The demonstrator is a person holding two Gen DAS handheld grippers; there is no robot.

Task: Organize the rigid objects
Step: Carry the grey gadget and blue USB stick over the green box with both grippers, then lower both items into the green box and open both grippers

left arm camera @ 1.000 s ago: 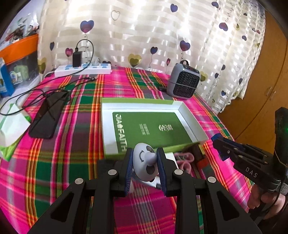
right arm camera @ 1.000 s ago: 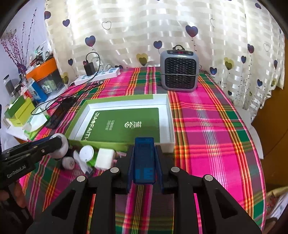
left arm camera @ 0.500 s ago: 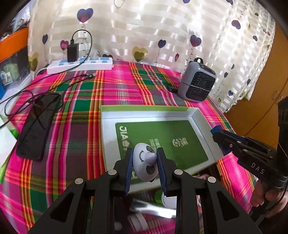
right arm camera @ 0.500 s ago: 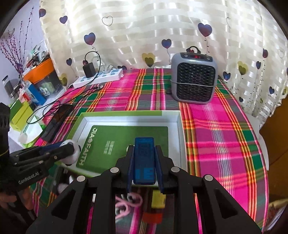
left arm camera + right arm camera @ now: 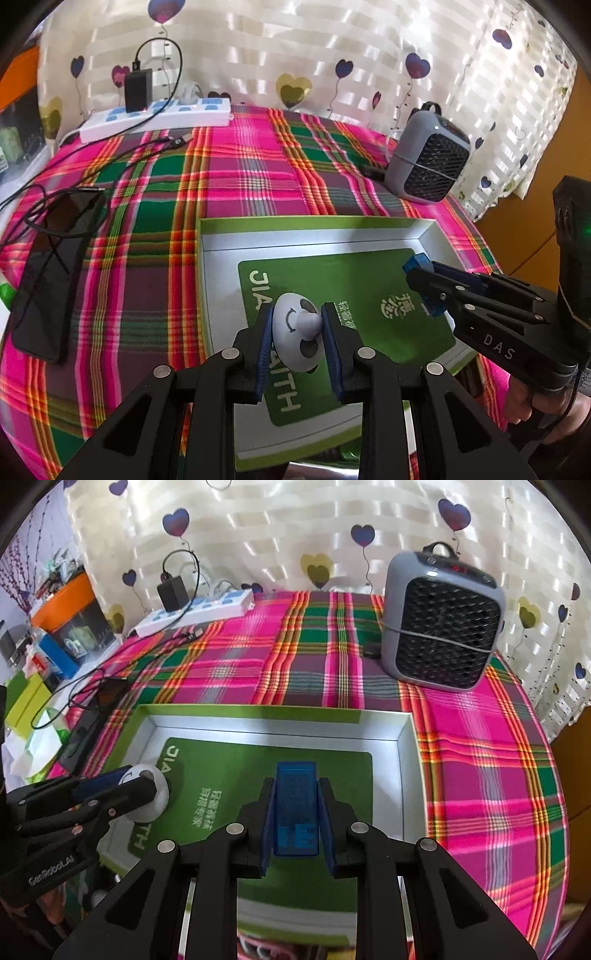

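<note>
My left gripper is shut on a white round toy with a smiley face and holds it over the left part of the green and white tray. My right gripper is shut on a blue translucent box and holds it over the middle of the same tray. A green card lies flat inside the tray. The right gripper with the blue box also shows in the left wrist view, and the left gripper with the toy in the right wrist view.
A grey fan heater stands at the back right on the plaid tablecloth. A white power strip with cables lies at the back left. A black phone lies left of the tray. Small items lie at the tray's near edge.
Both grippers have moved forward from the table's near side to over the tray, each still holding its object.
</note>
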